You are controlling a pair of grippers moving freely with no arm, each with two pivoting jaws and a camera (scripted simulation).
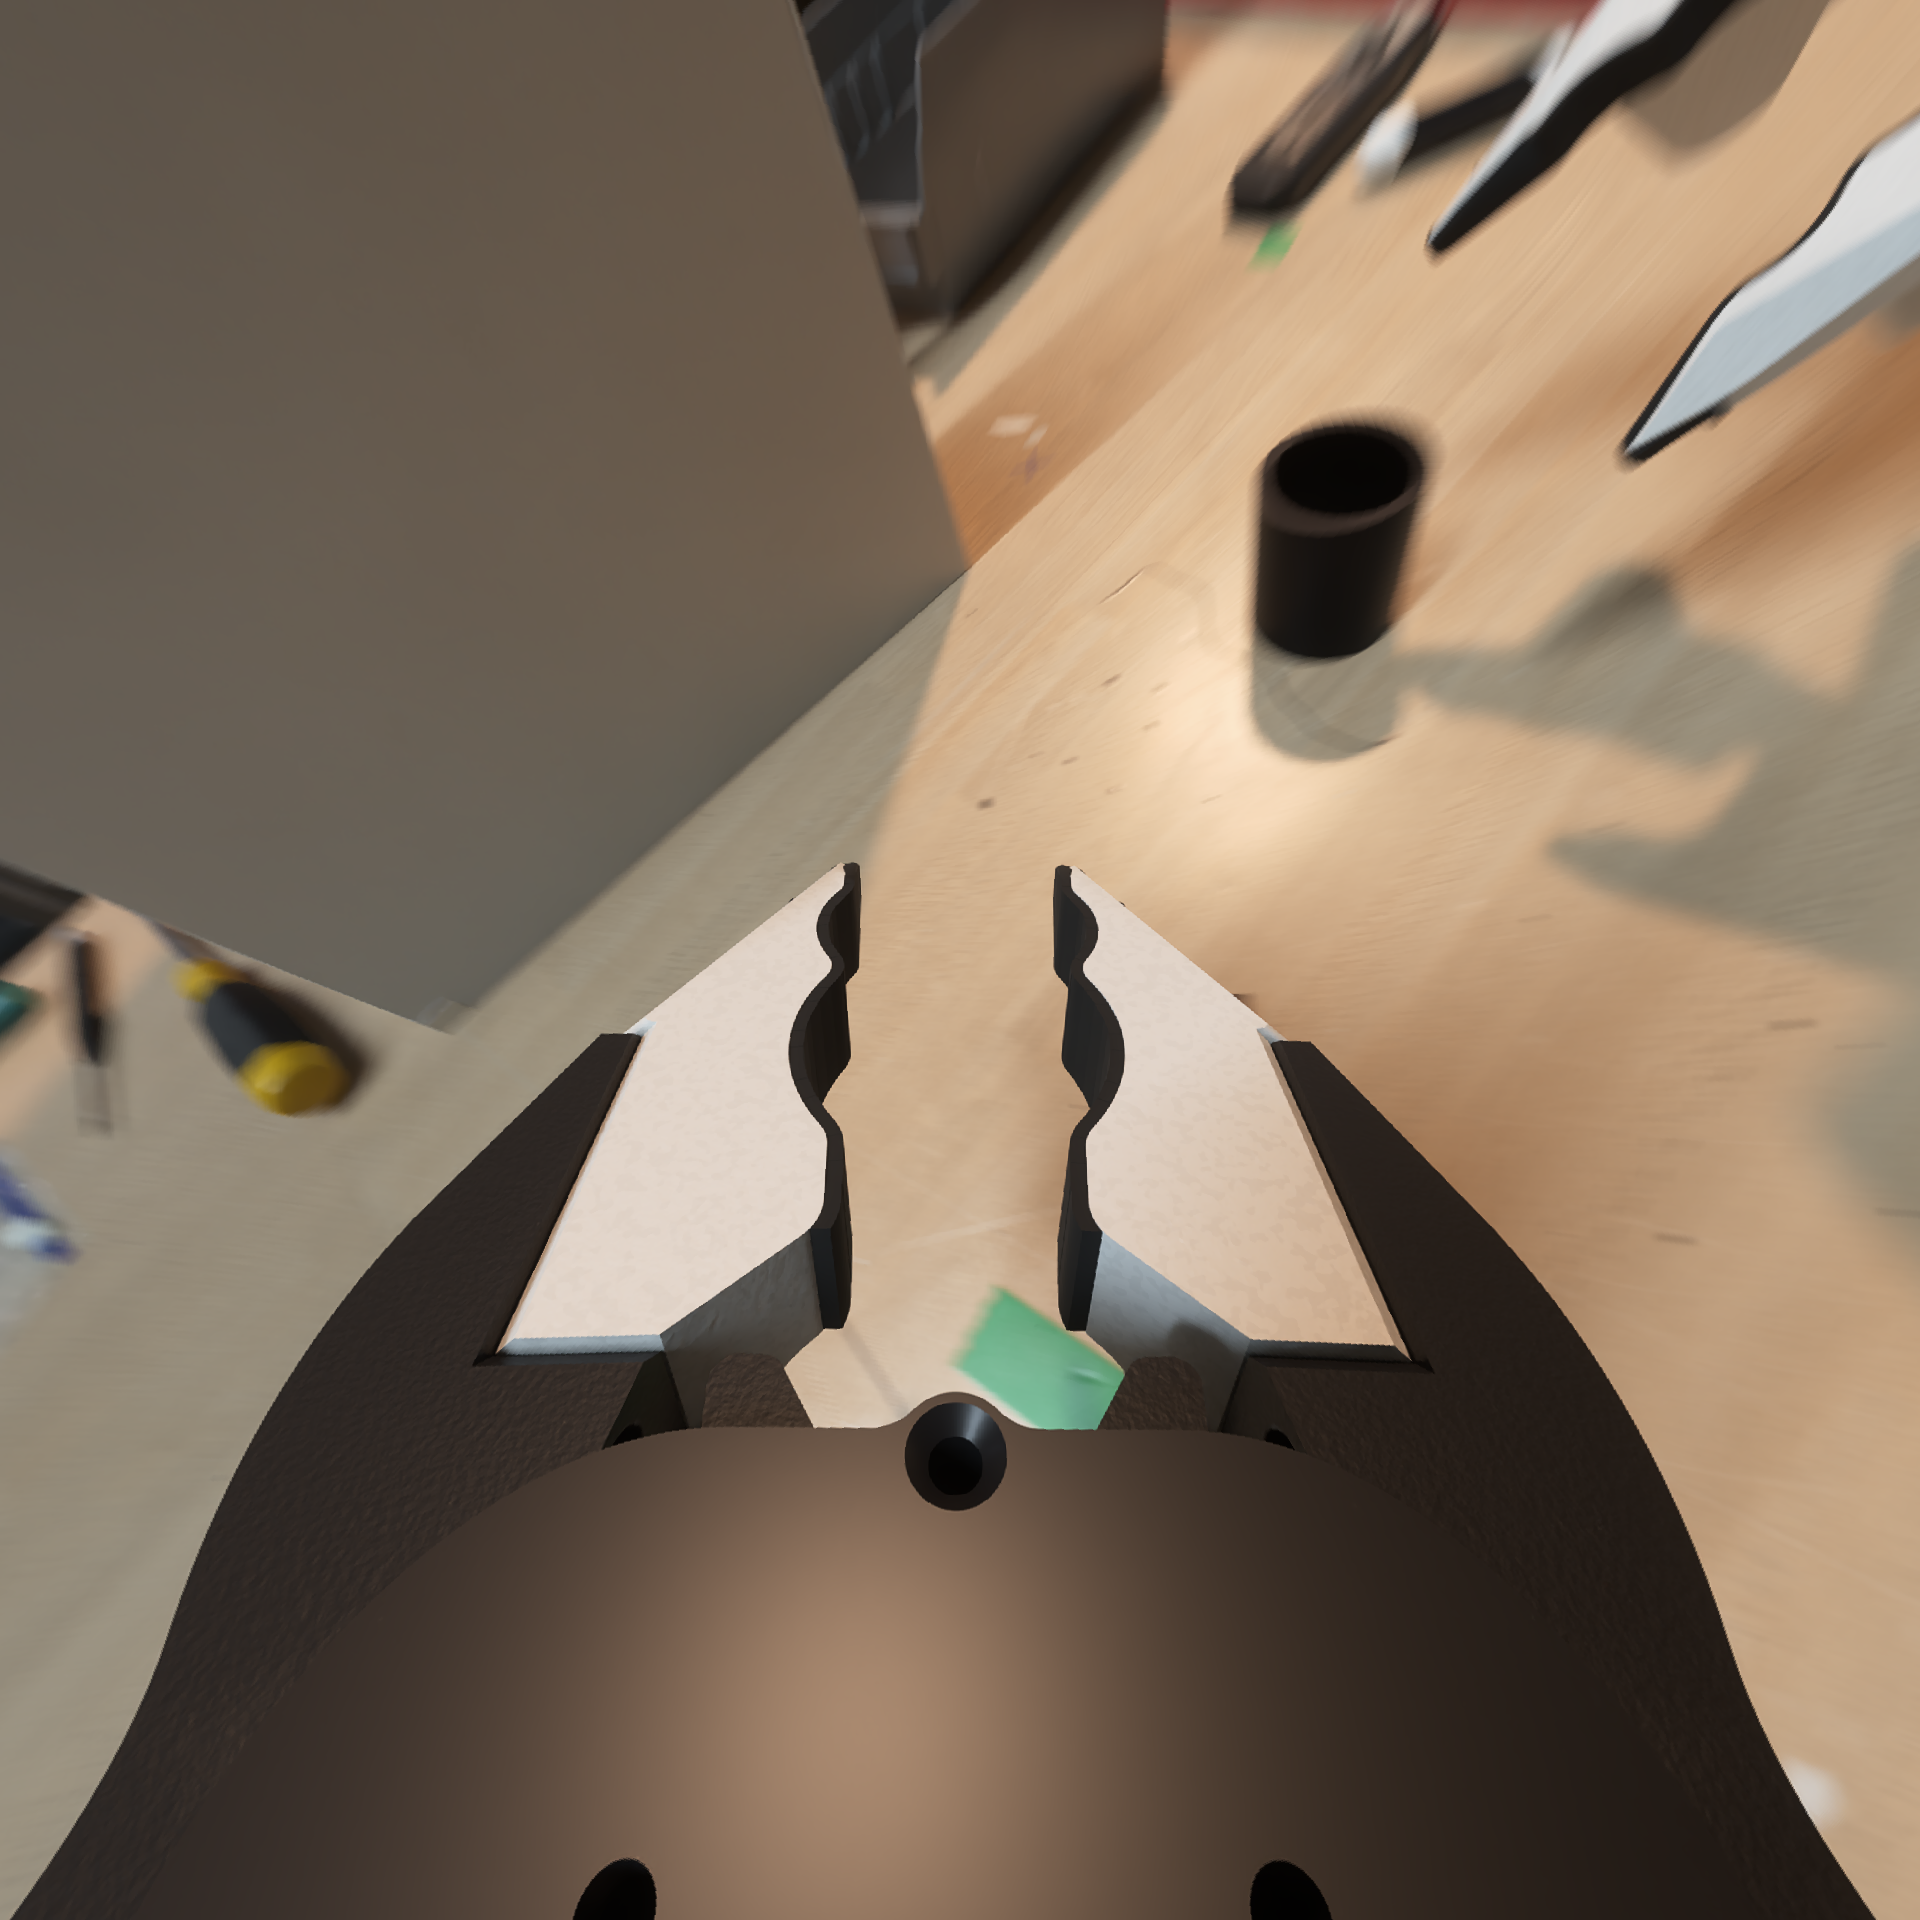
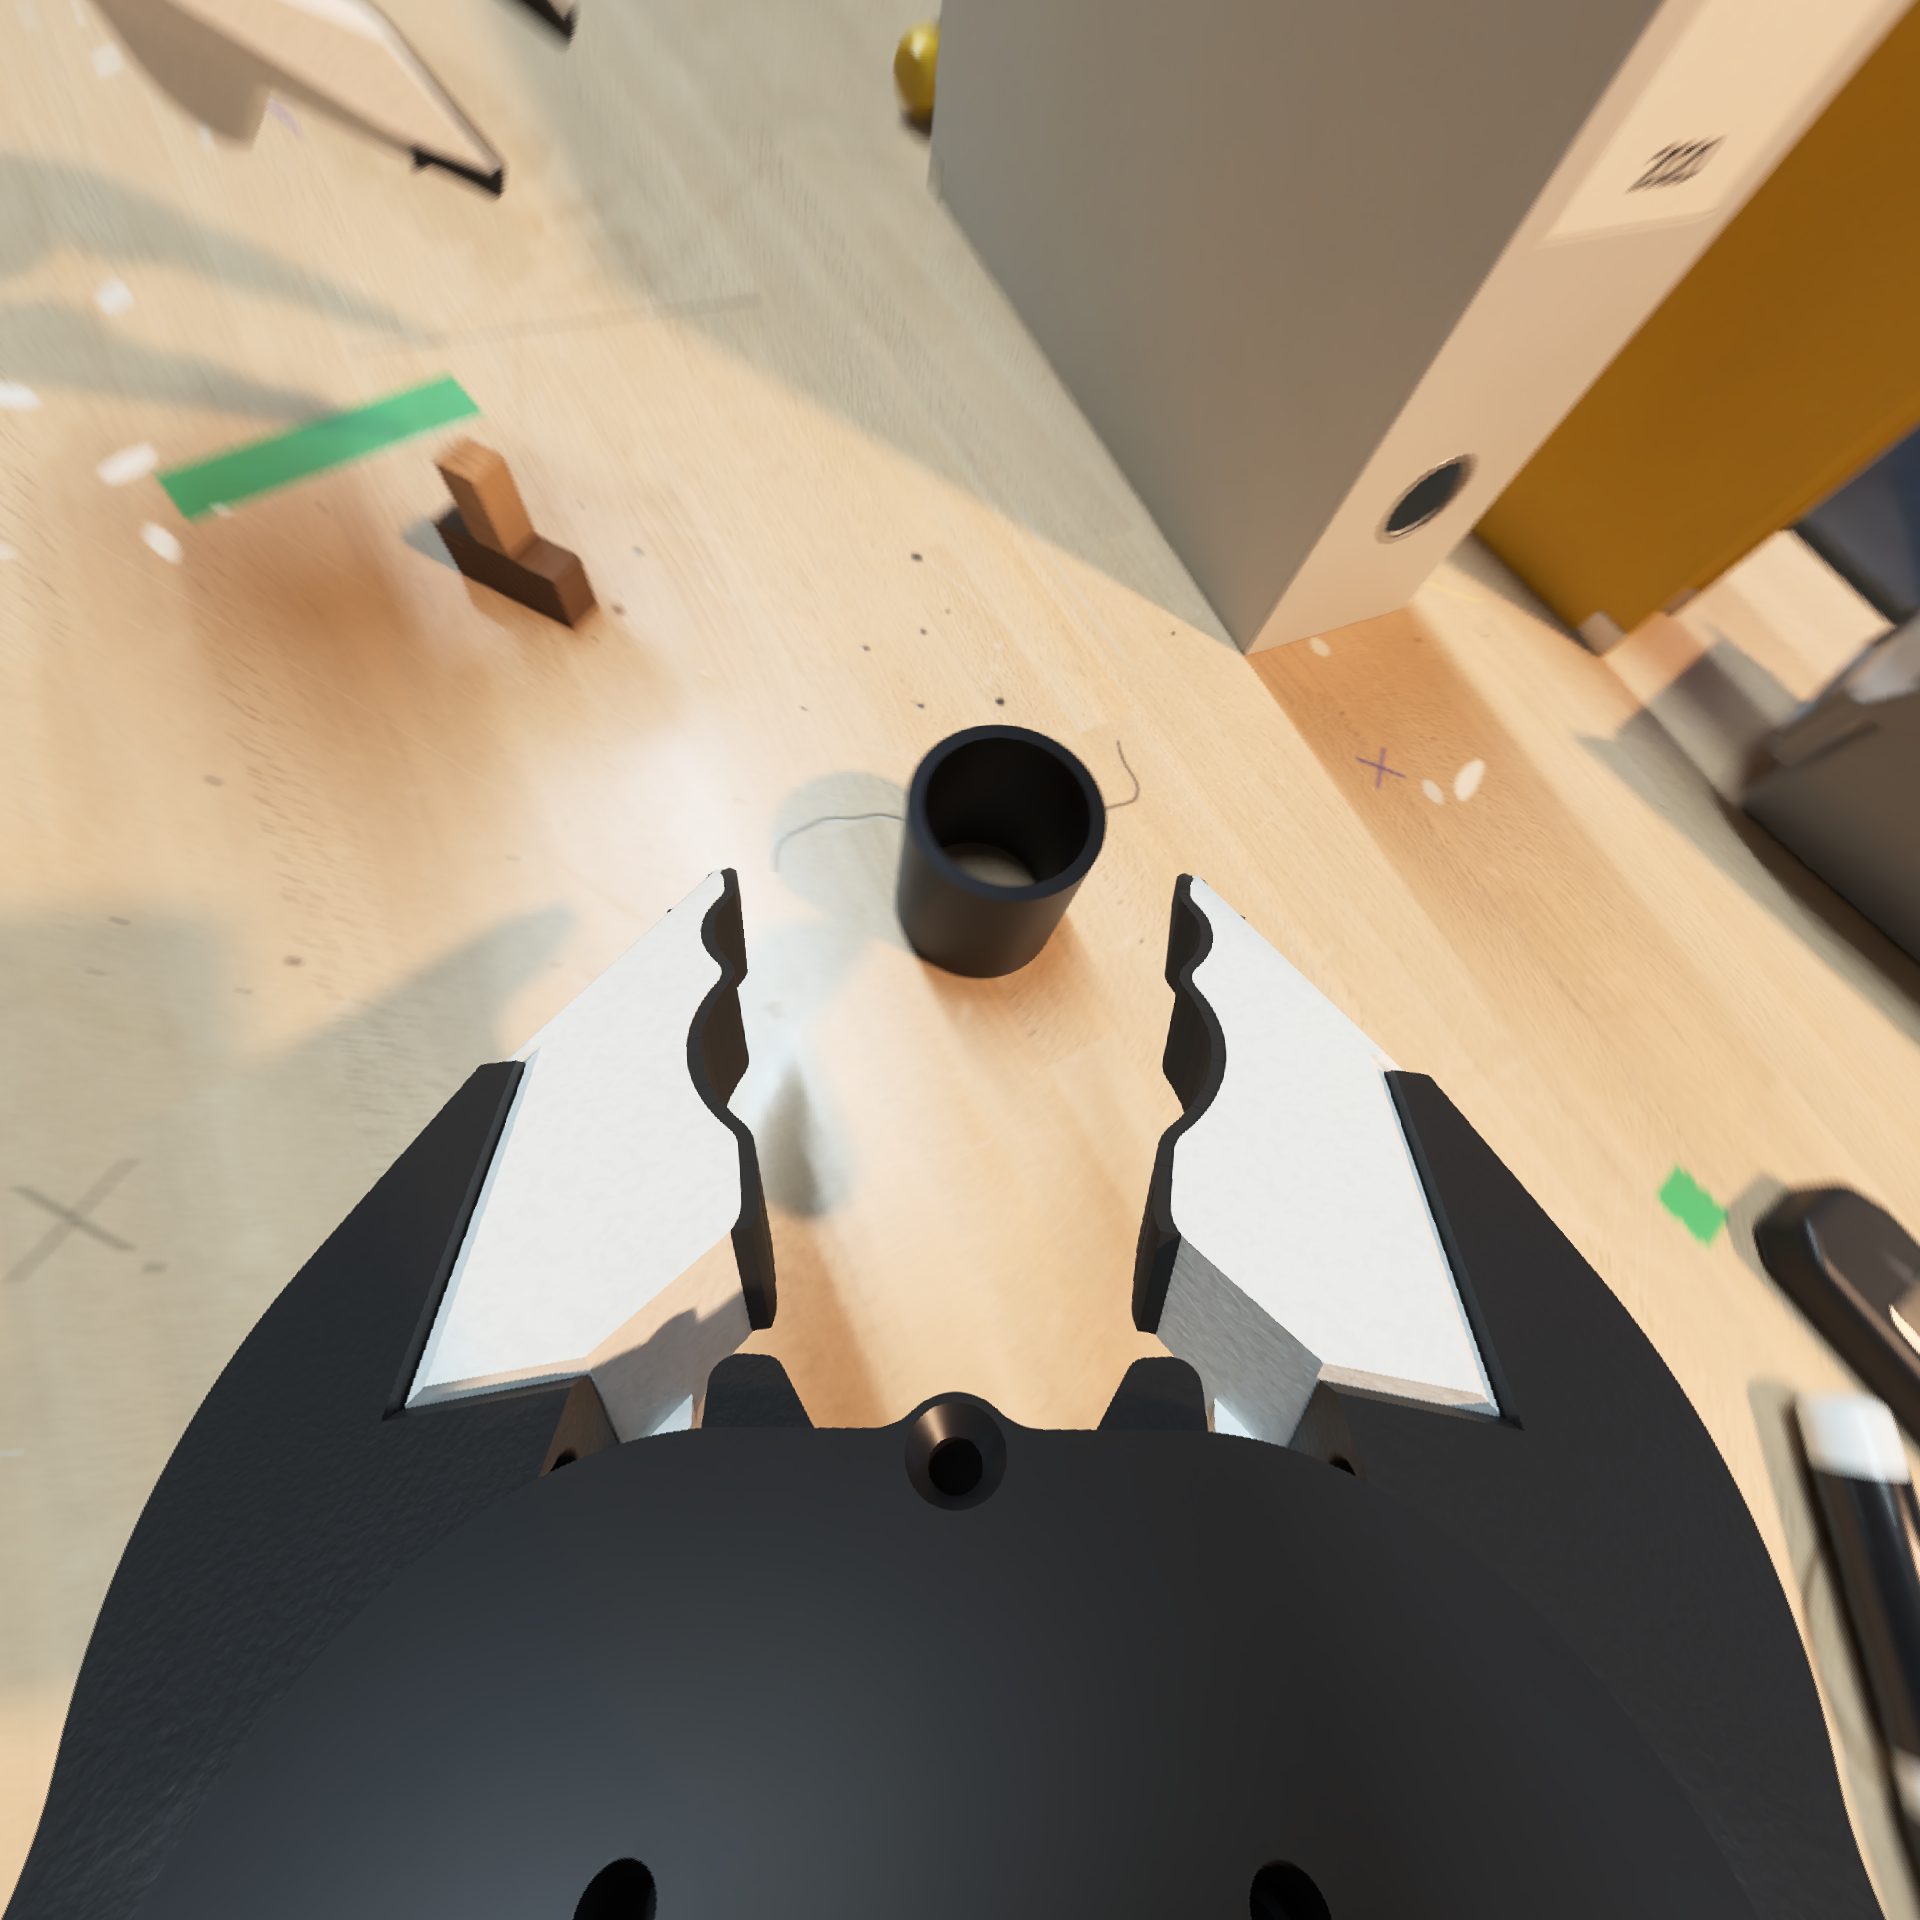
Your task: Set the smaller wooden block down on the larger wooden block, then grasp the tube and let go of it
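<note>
A black tube [image 2: 997, 852] stands upright on the wooden table [image 2: 1039, 1143], open end up. My right gripper [image 2: 954, 883] is open wide and empty, and the tube is just ahead of its fingertips, in line with the gap and untouched. A small light-brown wooden block [image 2: 480, 497] rests tilted on a larger dark-brown block [image 2: 530, 582] at the far left. My left gripper [image 1: 956, 878] is open with a narrower gap and empty, above bare table. The tube shows in its view [image 1: 1335, 540] ahead to the right, with the right gripper's fingers [image 1: 1766, 312] beyond it.
A tall grey-beige box [image 2: 1195, 312] stands behind the tube and fills the upper left of the left wrist view [image 1: 416, 416]. A yellow-handled screwdriver [image 1: 270, 1039] lies left of it. A green tape strip [image 2: 312, 447] lies near the blocks. Dark tools [image 2: 1839, 1299] lie at the right edge.
</note>
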